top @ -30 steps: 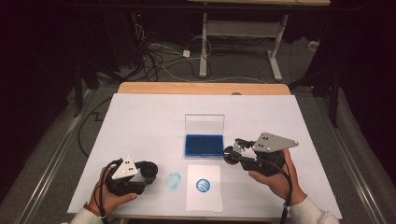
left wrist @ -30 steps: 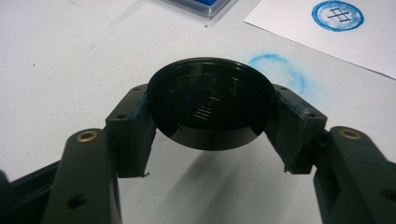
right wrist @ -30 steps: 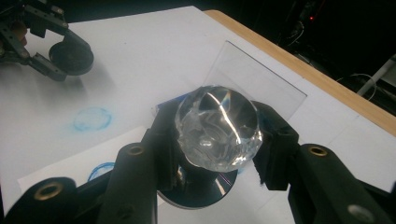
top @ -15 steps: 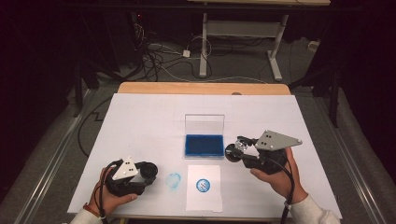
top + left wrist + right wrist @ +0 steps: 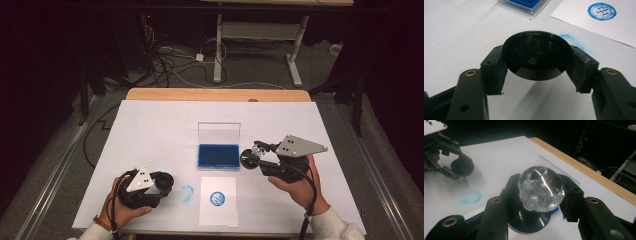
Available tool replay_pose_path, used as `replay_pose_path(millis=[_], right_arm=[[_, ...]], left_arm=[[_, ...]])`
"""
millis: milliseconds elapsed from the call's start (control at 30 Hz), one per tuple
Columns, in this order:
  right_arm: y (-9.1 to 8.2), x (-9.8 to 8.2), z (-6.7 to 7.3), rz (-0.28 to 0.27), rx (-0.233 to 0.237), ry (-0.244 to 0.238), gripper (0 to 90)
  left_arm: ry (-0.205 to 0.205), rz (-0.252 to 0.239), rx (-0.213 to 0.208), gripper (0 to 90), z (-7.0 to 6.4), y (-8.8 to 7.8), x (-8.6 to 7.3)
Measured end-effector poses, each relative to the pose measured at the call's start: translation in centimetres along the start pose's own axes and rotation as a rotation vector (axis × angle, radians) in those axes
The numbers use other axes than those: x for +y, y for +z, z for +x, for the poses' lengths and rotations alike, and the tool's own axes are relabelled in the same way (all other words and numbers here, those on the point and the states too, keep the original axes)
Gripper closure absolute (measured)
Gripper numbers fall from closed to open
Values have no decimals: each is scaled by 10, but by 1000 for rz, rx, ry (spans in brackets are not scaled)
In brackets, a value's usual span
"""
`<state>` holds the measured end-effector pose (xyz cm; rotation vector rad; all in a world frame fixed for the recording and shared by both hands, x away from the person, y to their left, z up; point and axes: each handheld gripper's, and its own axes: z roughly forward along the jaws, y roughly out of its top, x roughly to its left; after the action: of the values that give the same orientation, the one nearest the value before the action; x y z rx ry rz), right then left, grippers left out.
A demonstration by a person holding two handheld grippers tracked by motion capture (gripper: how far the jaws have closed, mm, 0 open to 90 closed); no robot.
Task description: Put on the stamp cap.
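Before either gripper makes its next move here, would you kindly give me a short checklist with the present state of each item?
1. Left gripper shut on the round black cap: ok.
2. Right gripper shut on the stamp with the clear faceted knob: ok.
3. Blue ink pad in its clear case open, lid upright: ok.
4. White paper sheet flat, already bearing a round blue stamp print: ok.
5. White table cover clean: not ok, a blue smudge lies beside the sheet.
6. Ink on the stamp's face: cannot tell.
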<state>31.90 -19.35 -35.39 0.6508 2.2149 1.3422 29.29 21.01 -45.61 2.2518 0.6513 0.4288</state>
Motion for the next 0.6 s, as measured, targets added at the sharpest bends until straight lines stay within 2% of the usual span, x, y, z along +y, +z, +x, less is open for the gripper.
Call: replay_pose_path(millis=[267, 600], right_arm=[[8, 8, 1, -11, 8, -6, 573], [25, 17, 9, -19, 38, -10, 572]], left_arm=[[27, -7, -20, 367, -1, 16, 17], [73, -27, -69, 367, -13, 34, 42]])
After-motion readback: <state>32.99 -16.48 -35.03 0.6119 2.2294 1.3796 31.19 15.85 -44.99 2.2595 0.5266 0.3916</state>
